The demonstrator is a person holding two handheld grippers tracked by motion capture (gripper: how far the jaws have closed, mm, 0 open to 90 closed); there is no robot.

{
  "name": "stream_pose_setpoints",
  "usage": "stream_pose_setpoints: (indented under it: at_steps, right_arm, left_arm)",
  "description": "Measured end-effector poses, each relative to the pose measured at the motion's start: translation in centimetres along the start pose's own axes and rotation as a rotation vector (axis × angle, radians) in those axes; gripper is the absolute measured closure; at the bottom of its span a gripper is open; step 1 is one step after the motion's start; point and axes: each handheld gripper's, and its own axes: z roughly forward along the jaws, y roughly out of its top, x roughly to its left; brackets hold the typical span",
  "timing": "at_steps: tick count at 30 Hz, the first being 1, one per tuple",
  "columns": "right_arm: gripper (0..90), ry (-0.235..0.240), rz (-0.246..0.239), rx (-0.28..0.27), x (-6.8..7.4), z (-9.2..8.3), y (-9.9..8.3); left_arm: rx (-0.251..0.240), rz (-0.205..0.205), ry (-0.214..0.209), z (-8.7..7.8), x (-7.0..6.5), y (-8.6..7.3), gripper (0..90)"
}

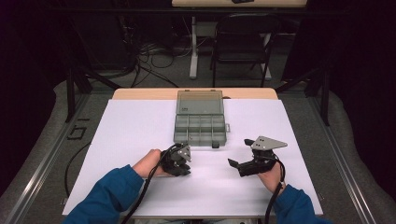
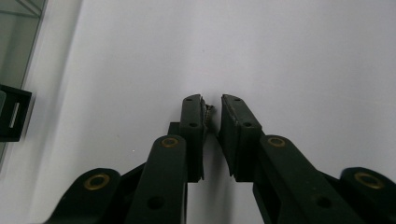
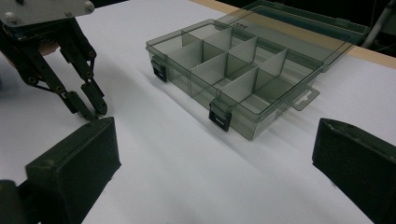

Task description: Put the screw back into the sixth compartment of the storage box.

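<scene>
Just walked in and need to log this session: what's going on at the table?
A person holds a gripper in each hand over a white-covered table. An open, smoke-grey compartment box sits ahead of them, its lid laid back and its visible compartments looking empty. The left gripper is nearly shut, tips down near the surface, with a tiny object between the jaws that is too small to identify. The right gripper is wide open, pointing toward the box.

A small object (image 2: 208, 113) is pinched between the nearly closed jaws of the left gripper (image 2: 211, 103), but it is too small and too hidden to be identified. The organizer box (image 2: 14, 70) is cut off at the left edge of the left gripper view. In the high view, the compartment contents cannot be made out.
</scene>
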Motion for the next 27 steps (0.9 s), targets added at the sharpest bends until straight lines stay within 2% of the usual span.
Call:
stream_pose_setpoints:
  at_steps: [6,12,27]
  right_arm:
    - [0.0,-0.001,-0.001,0.001,0.0,0.0,0.0]
    - [0.0,0.001,0.001,0.0,0.1,0.0,0.0]
    - [0.0,-0.001,-0.001,0.0,0.0,0.0,0.0]
  left_arm:
    - [-0.012,-0.018,-0.007,0.0,0.3,-0.2,86.5]
    - [-0.02,0.0,0.009,-0.1,0.2,-0.1,86.7]
    - [-0.046,-0.023,0.042,-1.2,0.4,0.0,86.7]
